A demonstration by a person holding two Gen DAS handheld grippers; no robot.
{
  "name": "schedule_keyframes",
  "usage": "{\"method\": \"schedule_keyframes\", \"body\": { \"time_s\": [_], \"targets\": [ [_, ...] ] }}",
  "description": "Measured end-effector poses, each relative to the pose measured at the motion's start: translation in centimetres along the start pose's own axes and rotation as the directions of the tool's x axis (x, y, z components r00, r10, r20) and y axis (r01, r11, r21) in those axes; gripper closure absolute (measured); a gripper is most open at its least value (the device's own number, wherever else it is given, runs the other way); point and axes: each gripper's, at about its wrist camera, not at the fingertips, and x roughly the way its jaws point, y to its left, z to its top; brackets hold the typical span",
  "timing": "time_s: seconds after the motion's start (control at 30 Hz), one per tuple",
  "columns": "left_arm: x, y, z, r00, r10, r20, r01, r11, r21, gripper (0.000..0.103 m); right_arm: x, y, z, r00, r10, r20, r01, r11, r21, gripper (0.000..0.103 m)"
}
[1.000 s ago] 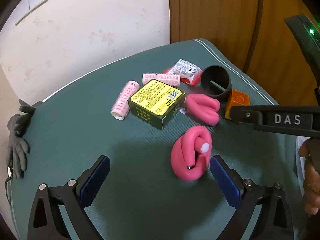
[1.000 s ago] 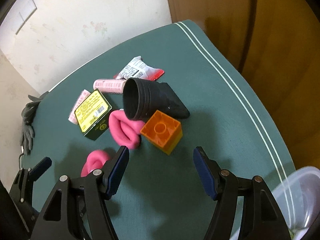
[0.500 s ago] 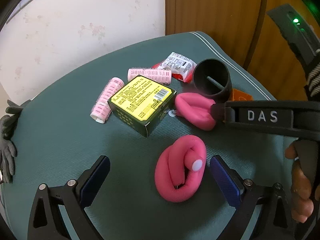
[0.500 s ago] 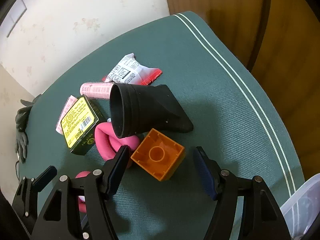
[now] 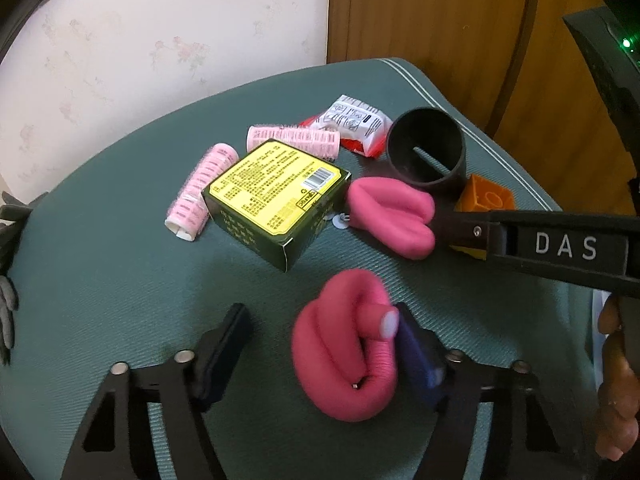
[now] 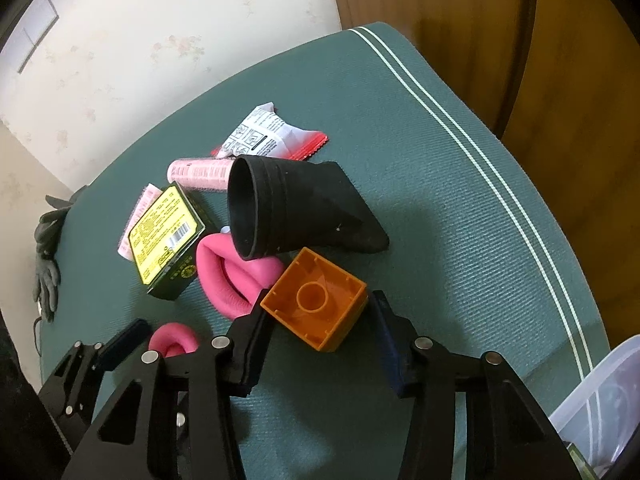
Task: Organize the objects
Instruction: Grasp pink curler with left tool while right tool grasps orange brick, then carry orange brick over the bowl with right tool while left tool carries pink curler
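Left tongs [image 5: 320, 344] closing around the coiled pink foam roller [image 5: 344, 360], right tongs [image 6: 316, 320] closed onto the orange block [image 6: 316, 300]

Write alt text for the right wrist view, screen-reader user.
The right gripper has just been closing on a hollow orange plastic building block, both pads against its sides, on a green mat. Behind the block lie a black funnel-shaped plastic nozzle, a folded pink foam roller and a yellow-labelled dark green box.
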Motion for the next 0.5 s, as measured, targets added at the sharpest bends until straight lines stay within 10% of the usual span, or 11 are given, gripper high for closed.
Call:
{"method": "schedule_keyframes", "body": {
  "time_s": [0.1, 0.5],
  "targets": [
    [-0.2, -0.2, 0.0, 1.0, -0.008, 0.01, 0.008, 1.0, 0.009, 0.053, -0.7, -0.2, 0.0, 1.0, 0.007, 0.013, -0.007, 1.0, 0.004, 0.055],
    [-2.0, -1.3, -0.5, 0.996, 0.032, 0.08, -0.037, 0.997, 0.063, 0.054, -3.8, -1.6, -2.5, 0.996, 0.02, 0.089, -0.023, 0.999, 0.033, 0.055]
  ]
}}
